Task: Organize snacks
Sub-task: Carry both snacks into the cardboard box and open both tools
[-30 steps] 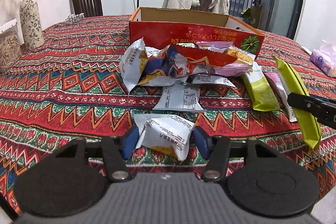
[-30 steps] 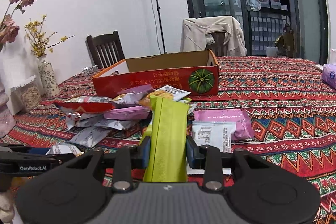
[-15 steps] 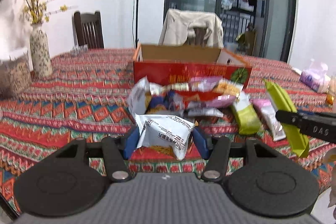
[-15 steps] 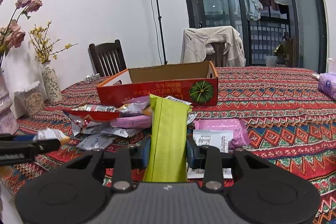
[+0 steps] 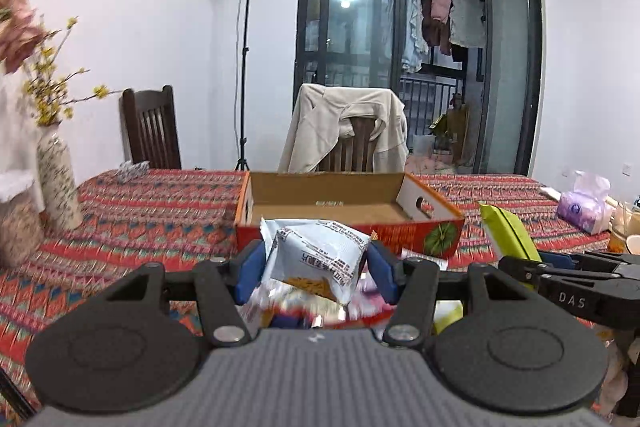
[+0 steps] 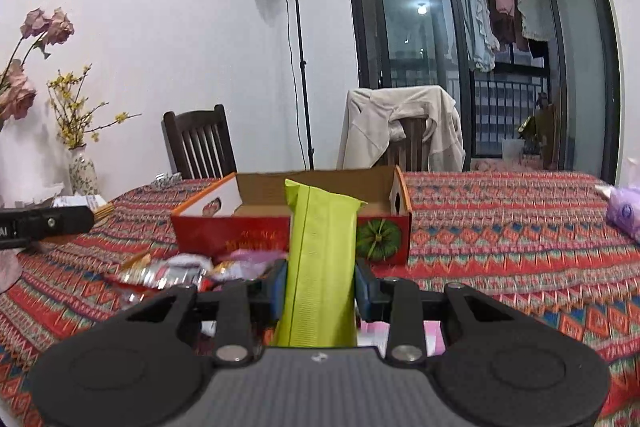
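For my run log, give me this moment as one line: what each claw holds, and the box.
left claw: shut on white snack packet | right claw: shut on green snack bar | cardboard box: open, looks empty

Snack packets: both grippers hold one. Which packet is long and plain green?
The green packet in the right gripper; the left gripper holds a squarish white packet with printed text.

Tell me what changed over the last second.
Both grippers rose from the snack pile toward the cardboard box. The left gripper lifted the white packet off the tablecloth; the right gripper raised the green packet. Both grips, the box and the pile stayed unchanged.
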Available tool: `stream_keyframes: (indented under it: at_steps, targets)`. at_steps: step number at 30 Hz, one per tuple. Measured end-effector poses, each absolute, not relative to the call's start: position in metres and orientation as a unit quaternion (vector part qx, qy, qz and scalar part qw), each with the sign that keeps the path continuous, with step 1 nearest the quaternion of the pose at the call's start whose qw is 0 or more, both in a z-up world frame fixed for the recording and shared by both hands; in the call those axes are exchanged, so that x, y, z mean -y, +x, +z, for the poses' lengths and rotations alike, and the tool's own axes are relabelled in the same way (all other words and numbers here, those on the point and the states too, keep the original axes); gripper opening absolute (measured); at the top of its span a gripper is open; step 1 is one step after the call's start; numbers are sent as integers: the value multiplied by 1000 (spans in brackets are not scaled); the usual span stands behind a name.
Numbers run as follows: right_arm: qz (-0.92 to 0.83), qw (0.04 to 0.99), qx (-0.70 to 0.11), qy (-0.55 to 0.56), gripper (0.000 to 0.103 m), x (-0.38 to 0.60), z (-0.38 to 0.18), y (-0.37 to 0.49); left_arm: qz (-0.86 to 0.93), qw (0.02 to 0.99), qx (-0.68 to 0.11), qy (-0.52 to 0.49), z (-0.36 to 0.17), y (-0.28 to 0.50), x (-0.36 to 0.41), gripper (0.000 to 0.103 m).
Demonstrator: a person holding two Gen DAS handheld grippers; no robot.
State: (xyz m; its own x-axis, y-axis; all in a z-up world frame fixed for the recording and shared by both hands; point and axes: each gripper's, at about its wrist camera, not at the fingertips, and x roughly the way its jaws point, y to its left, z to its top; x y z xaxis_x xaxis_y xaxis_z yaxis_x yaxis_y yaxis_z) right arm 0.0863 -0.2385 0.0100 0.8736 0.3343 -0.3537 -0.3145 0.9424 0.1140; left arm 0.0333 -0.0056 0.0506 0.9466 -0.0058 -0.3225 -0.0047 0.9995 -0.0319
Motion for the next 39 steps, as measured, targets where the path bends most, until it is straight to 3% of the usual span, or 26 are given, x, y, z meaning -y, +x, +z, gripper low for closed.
stream_keyframes:
  at_steps: [22,39]
  targets:
    - [145,977,-153,-9,33,191,53,269,18,987,-155,-28,84,228,-9,58]
    - [128,963,-237,4,32,195,-10,336,33,961,-274,-11,19,300,-22,58]
